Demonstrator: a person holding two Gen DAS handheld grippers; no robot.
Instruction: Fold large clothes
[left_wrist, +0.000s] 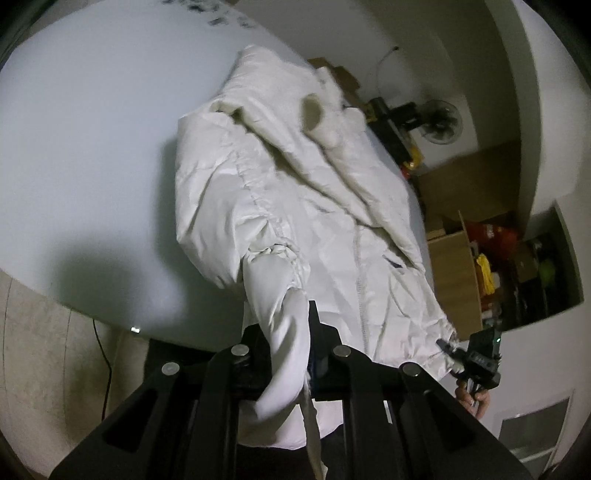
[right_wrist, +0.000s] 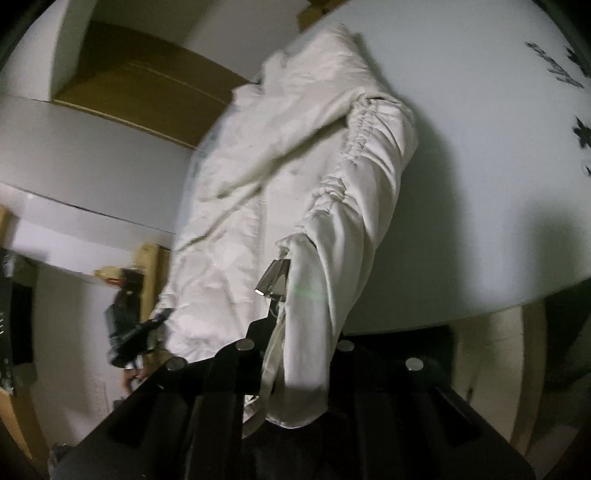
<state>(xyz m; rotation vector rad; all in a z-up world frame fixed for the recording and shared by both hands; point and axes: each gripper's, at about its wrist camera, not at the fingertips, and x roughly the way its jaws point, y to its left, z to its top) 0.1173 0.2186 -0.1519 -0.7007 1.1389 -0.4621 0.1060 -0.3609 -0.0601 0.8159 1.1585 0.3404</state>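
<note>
Jacket (left_wrist: 295, 206), white and puffy, hangs from both my claws. My left claw (left_wrist: 295, 332) is closed nearly all the way on a bunched fold at the garment's bottom hem; white cloth fills the narrow gap between the fingers and spills down over the black frame toward the camera. A thin pale strap or drawcord (left_wrist: 312, 435) trails from the same bunch below the grip.

My right claw (right_wrist: 282, 306) is likewise almost closed, pinching the opposite corner of the hem. Cloth wraps around its fingers, and a small shiny metal piece (right_wrist: 275, 282) sits just at the fingertips. A flat pale cord (right_wrist: 267, 369) hangs from that grip too. Seen from the left wrist, the right claw (left_wrist: 476, 360) appears at the hem's far corner with a hand (left_wrist: 474, 400) under it; from the right wrist, the left claw (right_wrist: 136, 332) shows dark and blurred at the other corner.

Between the two grips the hem is stretched out, and the jacket's body runs away from me up onto a white table (left_wrist: 92, 147). The near portion is lifted off the surface; the far portion with the collar or hood rests on the tabletop. A zipper line (left_wrist: 360, 280) runs down the front, and a gathered seam (right_wrist: 354, 147) is visible along one sleeve or side. Dark printed marks (right_wrist: 561, 74) sit at the far edge of the table.

Beyond the table: cardboard boxes (left_wrist: 454, 266), a dark fan (left_wrist: 441, 120), assorted clutter on shelves, all soft in focus.
</note>
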